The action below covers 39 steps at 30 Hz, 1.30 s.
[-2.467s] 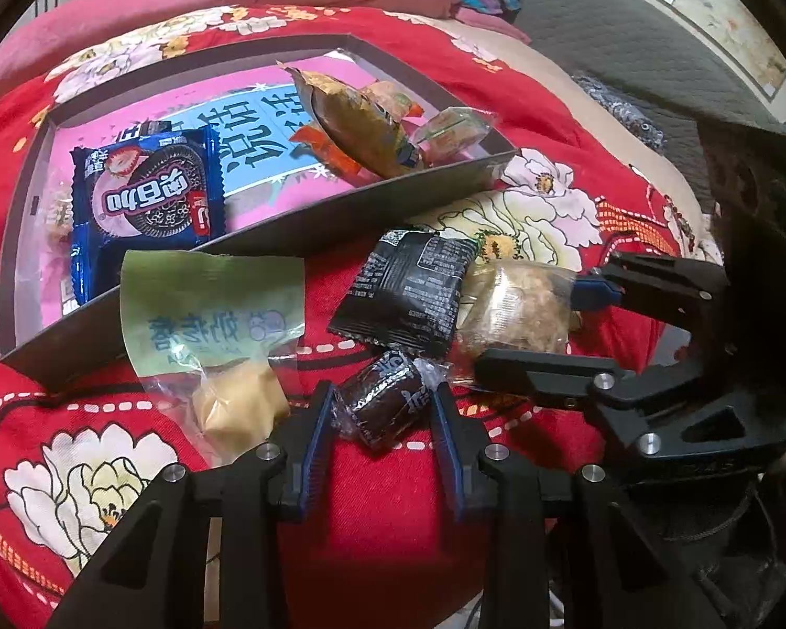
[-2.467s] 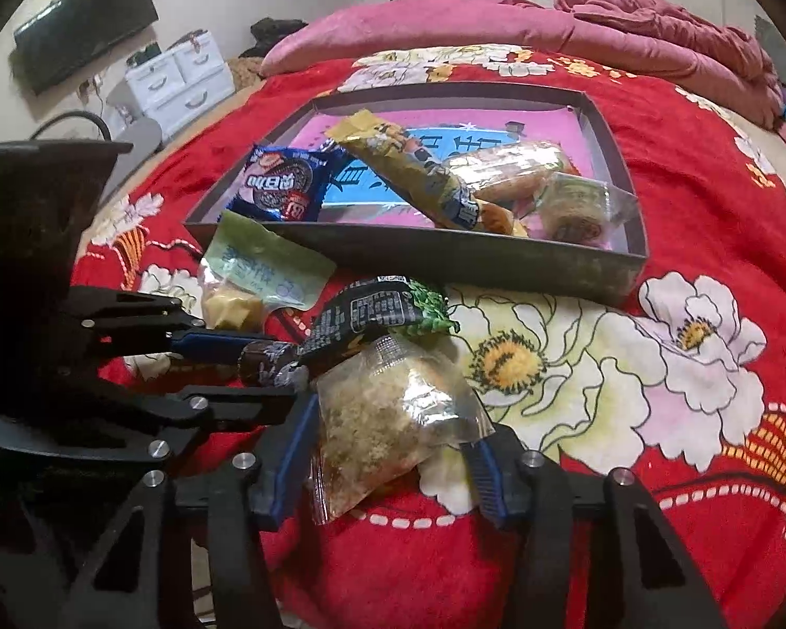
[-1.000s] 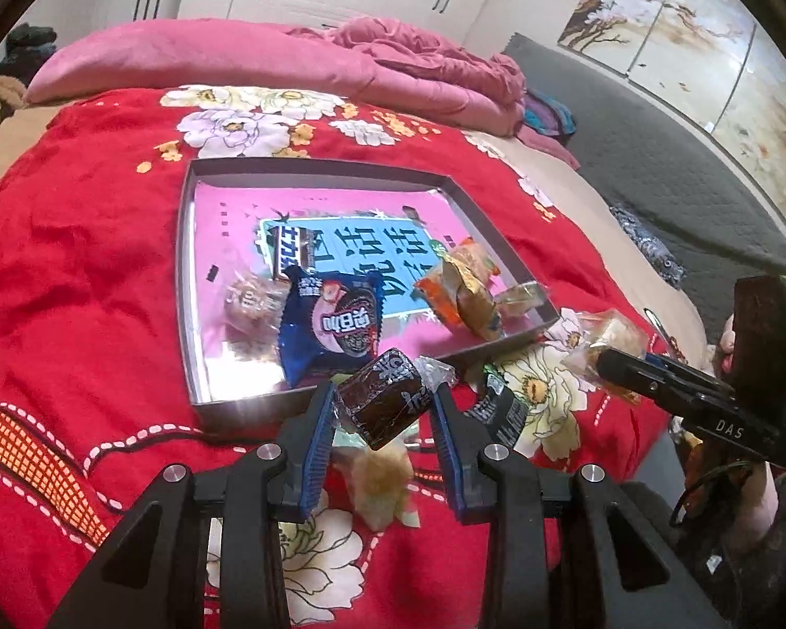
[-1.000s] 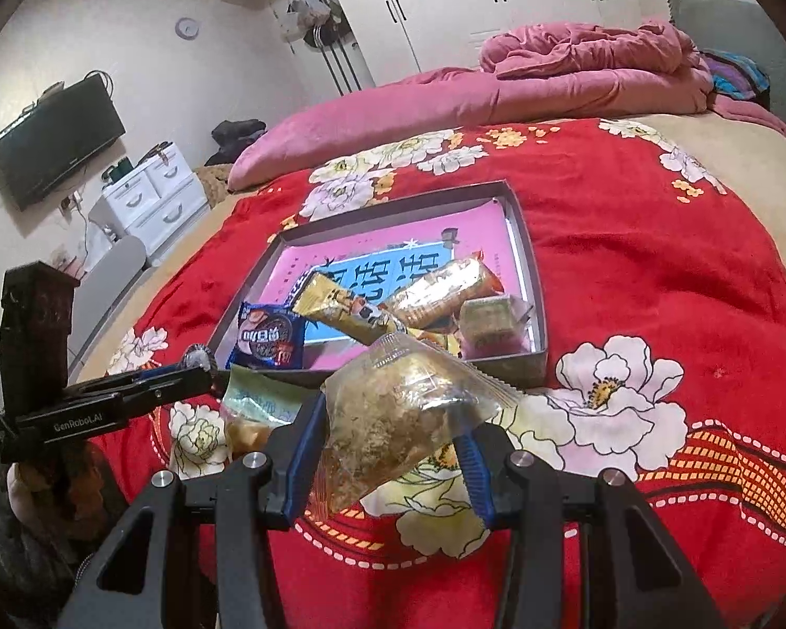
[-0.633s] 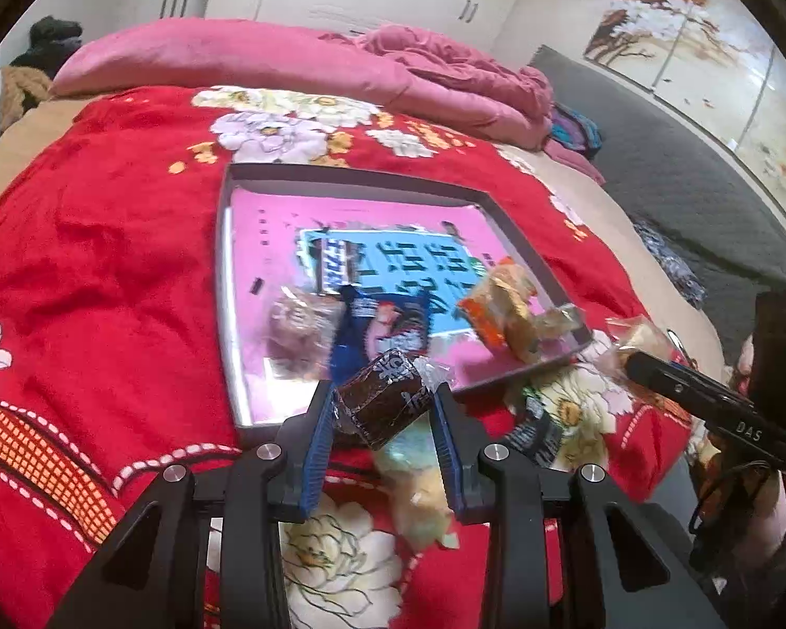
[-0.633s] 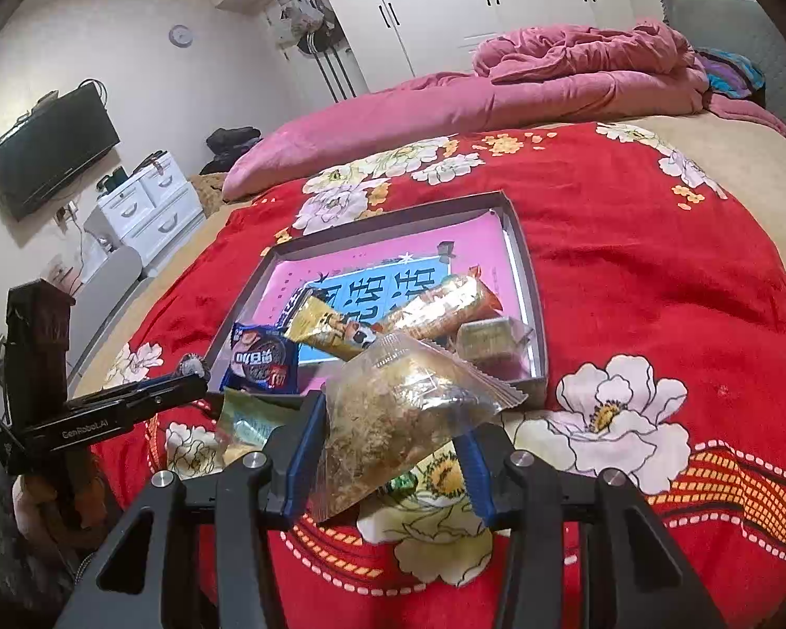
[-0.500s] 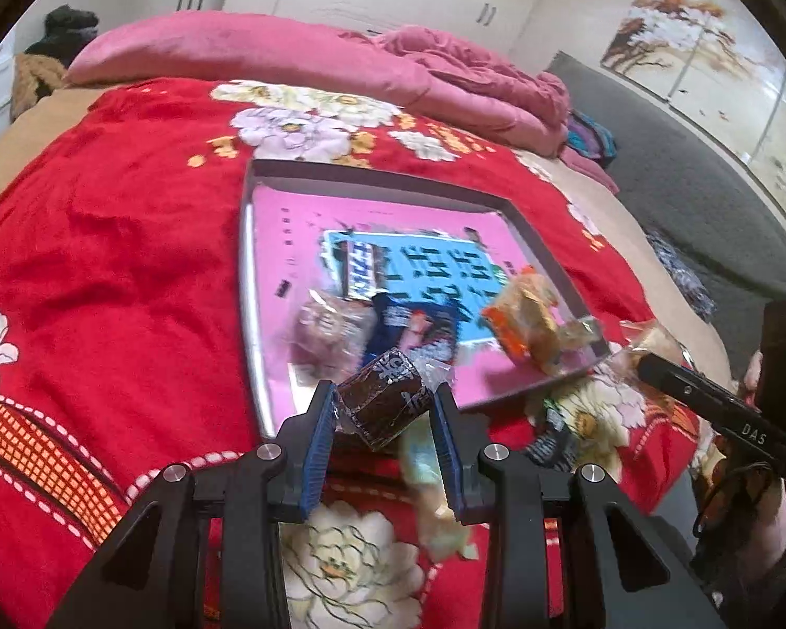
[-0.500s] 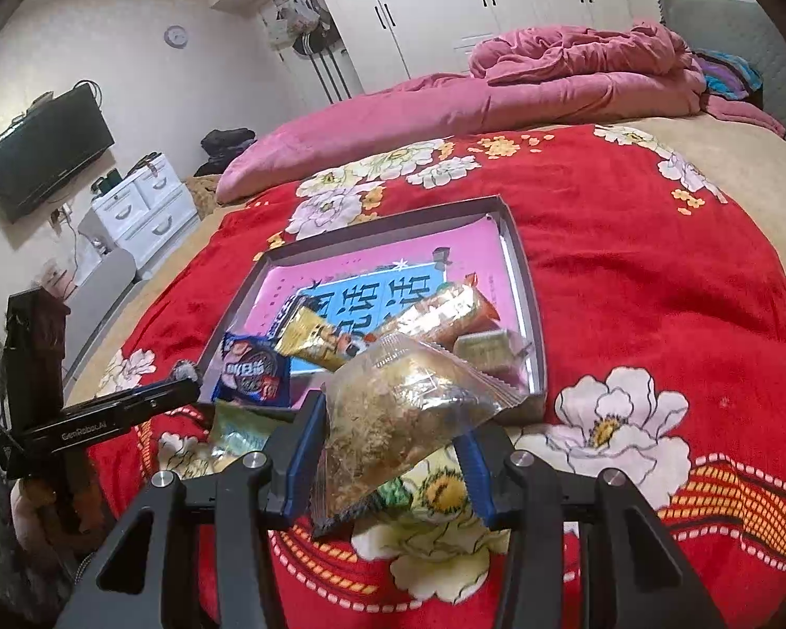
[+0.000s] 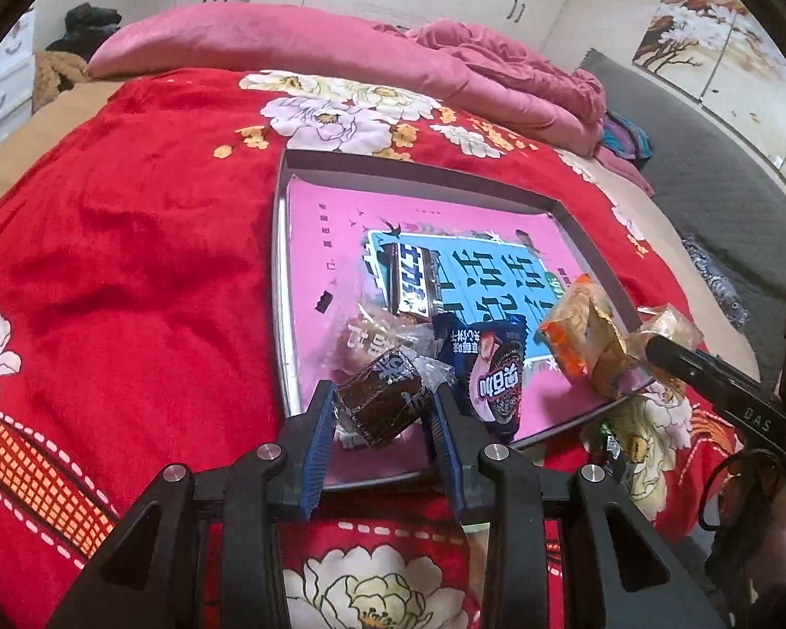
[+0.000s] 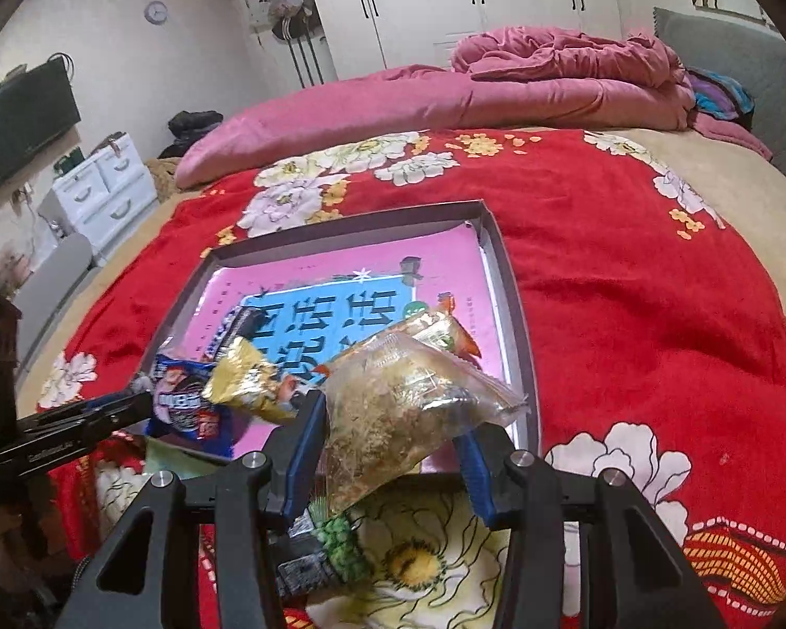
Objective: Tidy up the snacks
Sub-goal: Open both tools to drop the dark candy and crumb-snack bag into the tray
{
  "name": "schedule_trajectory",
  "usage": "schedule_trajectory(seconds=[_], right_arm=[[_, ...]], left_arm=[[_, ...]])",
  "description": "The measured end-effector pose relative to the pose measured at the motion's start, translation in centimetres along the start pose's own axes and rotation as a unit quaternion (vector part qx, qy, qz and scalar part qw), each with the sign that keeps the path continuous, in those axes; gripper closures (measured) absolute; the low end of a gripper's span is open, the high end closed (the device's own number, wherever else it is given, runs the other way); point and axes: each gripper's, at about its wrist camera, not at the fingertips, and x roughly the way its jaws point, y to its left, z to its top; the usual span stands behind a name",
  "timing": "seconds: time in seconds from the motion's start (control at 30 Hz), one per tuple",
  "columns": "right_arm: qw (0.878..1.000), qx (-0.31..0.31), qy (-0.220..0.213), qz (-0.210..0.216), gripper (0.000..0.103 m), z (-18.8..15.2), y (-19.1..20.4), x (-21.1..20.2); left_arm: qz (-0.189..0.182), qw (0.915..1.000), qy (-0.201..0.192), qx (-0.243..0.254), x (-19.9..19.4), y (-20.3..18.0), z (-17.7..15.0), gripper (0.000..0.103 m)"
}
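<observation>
My left gripper point(image 9: 382, 409) is shut on a small dark brown wrapped cake point(image 9: 380, 401), held over the near left corner of the grey tray with a pink and blue floor point(image 9: 283, 272). My right gripper point(image 10: 390, 424) is shut on a clear bag of crumbly golden snack point(image 10: 398, 409), held above the tray's near right edge point(image 10: 519, 367). Inside the tray lie a blue cookie pack point(image 9: 492, 372), a dark bar point(image 9: 414, 283), a clear pastry packet point(image 9: 372, 335) and orange-yellow packets point(image 9: 581, 335). The right gripper also shows at the right edge of the left wrist view, holding its bag point(image 9: 670, 322).
The tray rests on a red flowered blanket point(image 9: 131, 262). On the blanket before the tray lie a black and green packet point(image 10: 330, 540) and a pale green packet point(image 10: 173, 458). Pink bedding point(image 10: 498, 89) is piled beyond. A white drawer unit point(image 10: 99, 183) and a wall screen point(image 10: 21, 126) stand at the left.
Both grippers have carried their snacks forward from over the blanket to over the tray's near edge. The tray and its packets look larger and closer in both views.
</observation>
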Motion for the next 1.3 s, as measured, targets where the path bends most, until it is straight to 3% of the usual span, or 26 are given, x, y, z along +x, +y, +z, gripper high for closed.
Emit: schedule_trajectory(seconds=[0.33,0.57,0.77,1.3], right_arm=[[1.0,0.003,0.007,-0.022,0.053,-0.3,-0.5,0.8],[1.0,0.012,-0.006,-0.022,0.046,-0.3,-0.8,-0.3],[1.0,0.007,-0.019,-0.024,0.041,-0.7,-0.4,-1.6],[1.0,-0.006,-0.023,-0.001,0.036,-2.7,1.4,-4.4]], left_arm=[[-0.006,0.9999,0.009,-0.002,0.8,-0.1,0.0,0.066],[-0.007,0.9999,0.012,-0.004,0.8,-0.1,0.1,0.065],[-0.015,0.9999,0.0,0.0,0.1,-0.4,0.3,0.048],[-0.035,0.9993,-0.015,-0.004,-3.4,0.0,-0.8,0.039]])
